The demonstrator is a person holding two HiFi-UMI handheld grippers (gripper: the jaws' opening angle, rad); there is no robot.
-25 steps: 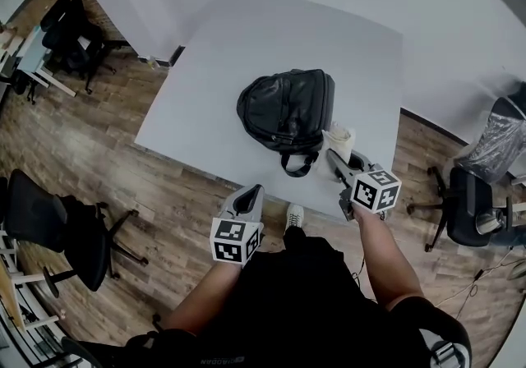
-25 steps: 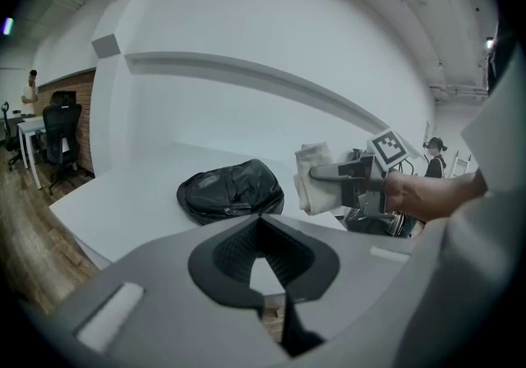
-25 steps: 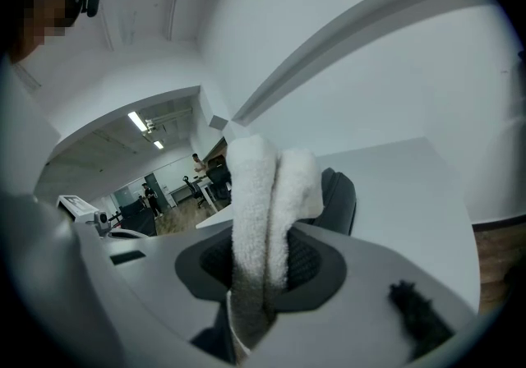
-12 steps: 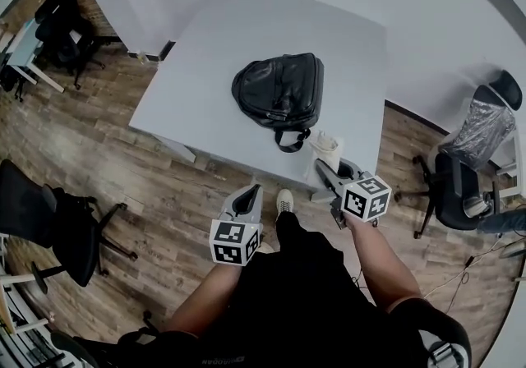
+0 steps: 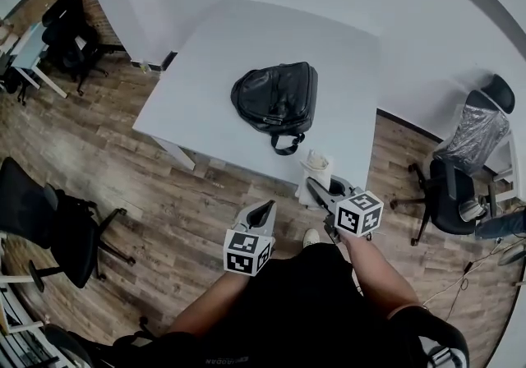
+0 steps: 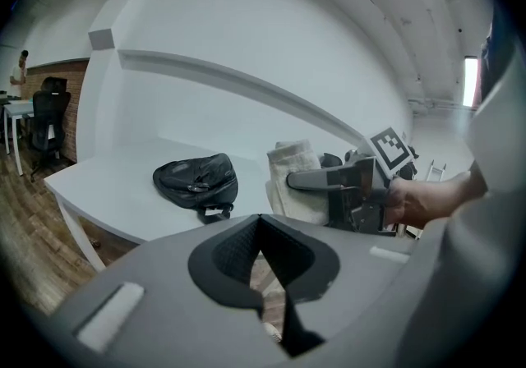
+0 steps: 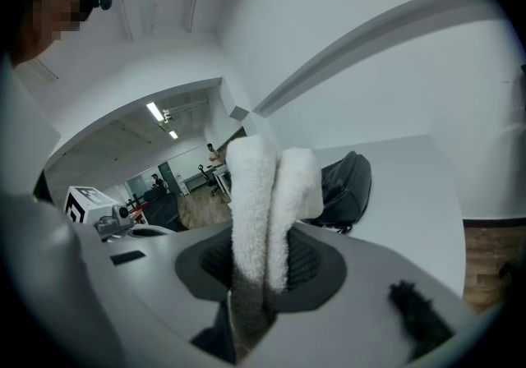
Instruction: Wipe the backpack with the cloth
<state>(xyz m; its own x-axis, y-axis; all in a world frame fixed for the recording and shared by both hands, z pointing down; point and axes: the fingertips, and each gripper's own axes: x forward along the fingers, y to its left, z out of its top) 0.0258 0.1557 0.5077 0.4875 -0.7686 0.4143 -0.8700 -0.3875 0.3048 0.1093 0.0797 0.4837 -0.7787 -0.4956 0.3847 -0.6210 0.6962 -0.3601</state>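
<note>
The white cloth is clamped in the right tool, just off the tabletop edge, apart from the black backpack lying there. The left tool is closed on nothing. Wiping is judged not yet begun.

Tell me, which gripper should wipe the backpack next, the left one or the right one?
Probably the right. The right gripper is shut on the cloth and is nearer the backpack. The left gripper is shut on nothing and sits farther back.

The right gripper has drawn the cloth back — farther from the backpack.
</note>
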